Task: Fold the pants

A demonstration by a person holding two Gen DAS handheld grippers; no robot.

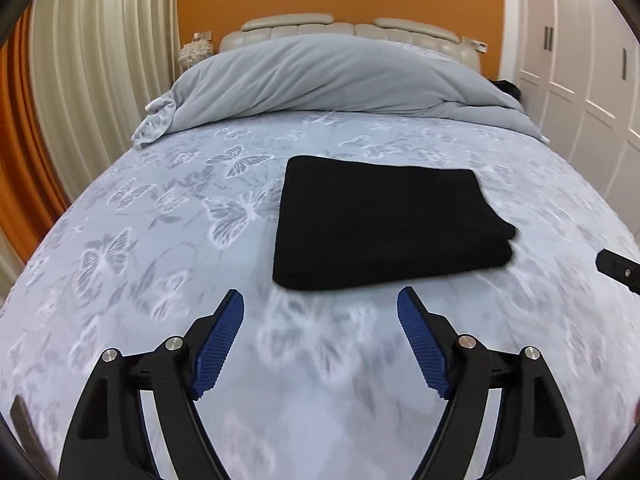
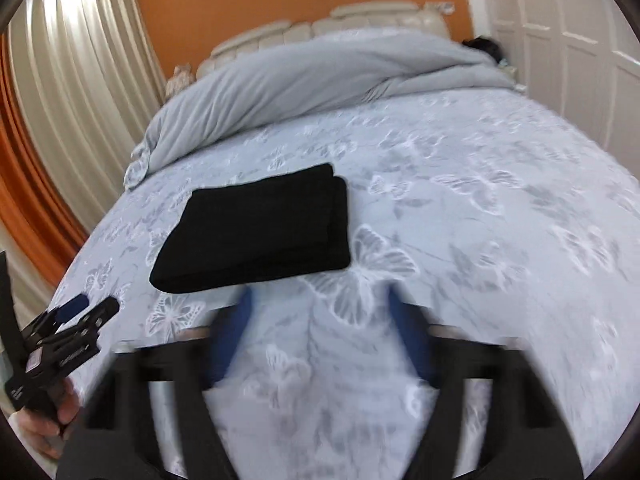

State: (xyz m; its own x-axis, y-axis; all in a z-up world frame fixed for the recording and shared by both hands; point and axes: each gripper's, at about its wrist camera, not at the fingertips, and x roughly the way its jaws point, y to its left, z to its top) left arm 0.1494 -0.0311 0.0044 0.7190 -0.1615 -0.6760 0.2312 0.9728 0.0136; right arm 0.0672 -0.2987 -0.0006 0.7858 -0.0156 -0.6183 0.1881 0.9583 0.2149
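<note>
At nine o'clock in our left wrist view hang the cream curtains (image 1: 100, 60), and at twelve o'clock a rumpled grey duvet (image 1: 320, 80) lies against the padded headboard (image 1: 288, 28). Our left gripper (image 1: 320, 300) sits at six o'clock with its jaws spread wide apart; the blue pads (image 1: 218, 344) press on nothing, and only the butterfly-print bedsheet (image 1: 140, 240) shows between them. The pants (image 1: 384, 220), folded into a flat black rectangle, lie on the sheet just past the fingertips, toward one o'clock from the gap, apart from both pads. At three o'clock the tip of our right gripper (image 1: 618, 270) pokes in from the edge, clear of the pants.

In our right wrist view, a hand (image 2: 44, 420) at eight o'clock carries the left gripper (image 2: 92, 306). The pants (image 2: 256, 232) lie at ten o'clock from centre, their stacked folded edges facing right. Our right gripper (image 2: 320, 312) is at six o'clock, heavily blurred; its jaws stand well apart, empty, over bare sheet, just short of the pants' near edge. White wardrobe doors (image 2: 560, 40) fill two o'clock.
</note>
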